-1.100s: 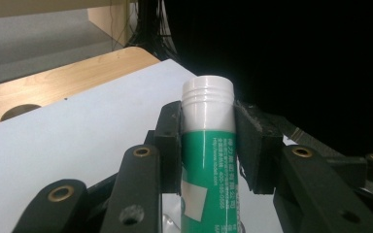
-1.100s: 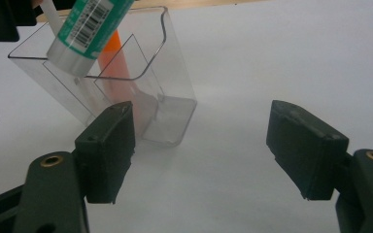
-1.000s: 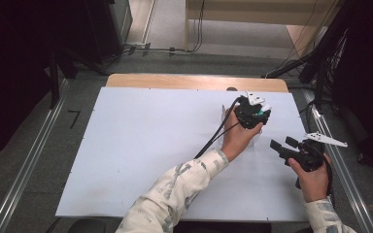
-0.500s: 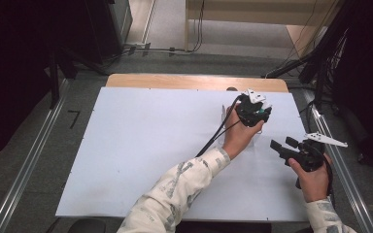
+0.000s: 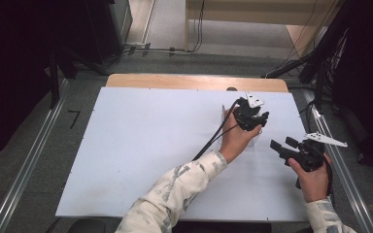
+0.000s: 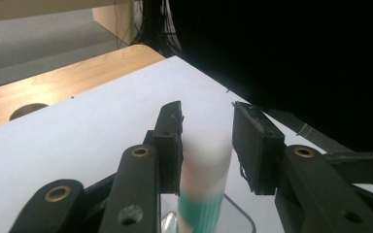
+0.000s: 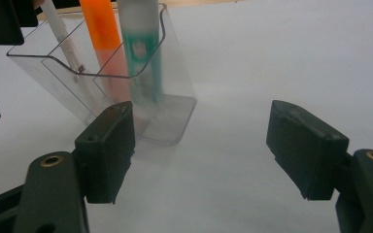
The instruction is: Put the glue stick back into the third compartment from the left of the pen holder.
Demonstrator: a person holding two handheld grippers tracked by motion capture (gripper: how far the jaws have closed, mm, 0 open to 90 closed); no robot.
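Note:
A clear plastic holder (image 7: pixel 172 114) stands on the white table top (image 5: pixel 141 145) at the far right. In it stand an orange marker (image 7: pixel 102 29), a white pen (image 7: pixel 60 31) and a green marker (image 7: pixel 143 63) with a white cap. My left gripper (image 5: pixel 252 119) hangs over the holder, pointing down. In the left gripper view its jaws (image 6: pixel 206 133) close narrowly on the green marker (image 6: pixel 201 199) at its white cap, the left pad against it. My right gripper (image 5: pixel 282 144) is held low beside the holder, to its right. Its jaws (image 7: pixel 201 145) stand wide open, with nothing between them.
A wooden strip (image 5: pixel 194 81) with a round hole runs along the table's far edge. Metal rails (image 5: pixel 29 160) flank the table on both sides. Dark equipment and cables stand beyond the right edge. The left gripper's cable (image 5: pixel 213 138) trails over the forearm.
Almost nothing: the left gripper stays over the holder with only a slight shift of the hand. The right gripper has not moved.

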